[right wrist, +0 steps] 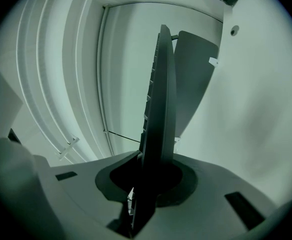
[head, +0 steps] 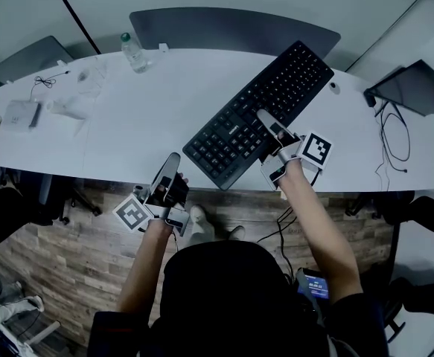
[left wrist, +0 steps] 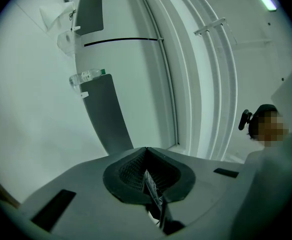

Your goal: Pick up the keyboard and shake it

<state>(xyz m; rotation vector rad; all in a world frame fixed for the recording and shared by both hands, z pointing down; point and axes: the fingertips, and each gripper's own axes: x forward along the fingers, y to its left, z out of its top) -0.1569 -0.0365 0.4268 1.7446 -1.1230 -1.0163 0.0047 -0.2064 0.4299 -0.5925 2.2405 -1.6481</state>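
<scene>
the right hand-held gripper (head: 270, 136) pinches the black keyboard (head: 276, 88) at its near long edge, above the surface (head: 127, 125). the left hand-held gripper (head: 170, 166) is closed, empty. it seems light, stiff, and may swing.

Setting a black keyboard (head: 255, 117) with white key legends against a white tabletop (head: 127, 125); pairing the pale grey left claw (head: 170, 162) and right claw (head: 270, 127) with black-and-white square-marker cubes (head: 315, 149); showing a brown wood-grain floor (head: 60, 251), a green-capped clear bottle (head: 135, 53) and a dark grey chair back (head: 231, 27).
</scene>
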